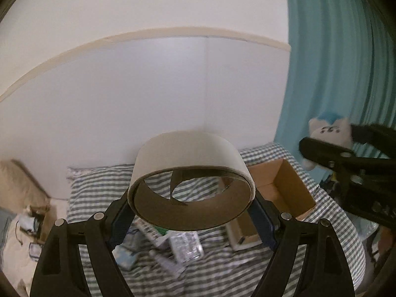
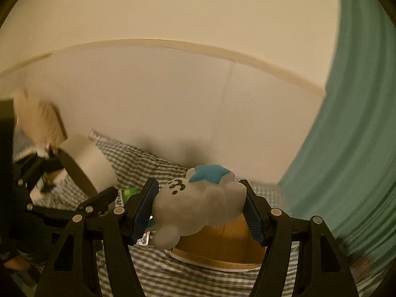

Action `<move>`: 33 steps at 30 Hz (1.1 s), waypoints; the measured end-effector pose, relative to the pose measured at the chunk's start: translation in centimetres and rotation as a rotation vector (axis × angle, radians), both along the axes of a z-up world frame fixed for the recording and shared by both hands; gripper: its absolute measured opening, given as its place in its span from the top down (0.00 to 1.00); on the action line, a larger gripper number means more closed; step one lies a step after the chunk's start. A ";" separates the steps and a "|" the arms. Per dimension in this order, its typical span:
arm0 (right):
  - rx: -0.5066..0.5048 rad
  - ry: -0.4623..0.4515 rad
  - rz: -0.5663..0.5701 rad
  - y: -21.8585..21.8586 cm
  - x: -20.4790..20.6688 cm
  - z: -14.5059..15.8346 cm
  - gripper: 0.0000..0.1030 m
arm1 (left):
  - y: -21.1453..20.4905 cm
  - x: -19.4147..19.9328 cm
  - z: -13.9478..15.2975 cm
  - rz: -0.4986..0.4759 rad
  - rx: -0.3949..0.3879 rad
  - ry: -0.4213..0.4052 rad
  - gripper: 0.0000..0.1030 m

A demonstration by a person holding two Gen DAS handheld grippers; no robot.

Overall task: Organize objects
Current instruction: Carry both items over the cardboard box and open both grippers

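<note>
Left wrist view: your left tool (image 1: 191, 212) is clamped across a wide tape roll (image 1: 190, 170), blue pads pressing on its two sides. The roll is held clear above the bed (image 1: 222, 267), its open core facing the camera, a loose curl of liner inside. Below it on the striped bedding lie several small packets and tubes (image 1: 173, 245), blurred. An open cardboard box (image 1: 279, 188) sits on the bed to the right of the roll. At the right edge your right tool (image 1: 329, 143) is visible with a white plush toy (image 1: 329, 130) in its grip, in front of a teal curtain (image 1: 334, 61).

Right wrist view: your right tool (image 2: 199, 205) is closed on the plush toy (image 2: 198, 203), which lies sideways between the pads, blue star patch up, held above the cardboard box (image 2: 222, 247). At left, your left tool (image 2: 99, 198) carries the tape roll (image 2: 91, 163) above the bed (image 2: 153, 272).
</note>
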State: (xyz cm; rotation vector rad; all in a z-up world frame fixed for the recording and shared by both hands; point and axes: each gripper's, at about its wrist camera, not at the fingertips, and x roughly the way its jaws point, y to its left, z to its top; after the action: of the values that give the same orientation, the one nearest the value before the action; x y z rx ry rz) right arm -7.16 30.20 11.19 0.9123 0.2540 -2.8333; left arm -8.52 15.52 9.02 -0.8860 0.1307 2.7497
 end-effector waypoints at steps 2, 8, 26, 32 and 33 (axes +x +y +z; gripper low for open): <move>-0.049 -0.053 -0.047 2.9 -2.1 -1.8 0.37 | 2.4 -1.1 -1.1 -0.026 0.000 -0.018 0.17; -0.099 -0.163 -0.145 8.6 -6.3 -7.0 0.37 | 8.8 -4.1 -5.6 -0.103 -0.016 -0.084 0.17; -0.142 -0.237 -0.227 12.4 -9.8 -11.7 0.16 | 11.4 -5.8 -11.2 -0.186 -0.021 -0.174 0.00; -0.191 -0.159 -0.233 11.3 -8.3 -8.2 0.16 | 8.5 -4.4 -8.2 -0.165 -0.028 -0.131 0.00; -0.194 -0.153 -0.229 10.8 -8.0 -7.8 0.16 | 7.9 -4.2 -7.8 -0.158 -0.026 -0.124 0.00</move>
State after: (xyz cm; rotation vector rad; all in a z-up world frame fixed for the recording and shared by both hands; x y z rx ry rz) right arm -15.21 41.05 3.41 1.1735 -0.1514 -2.9012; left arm -12.73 23.38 1.23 -1.0057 0.2051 2.5462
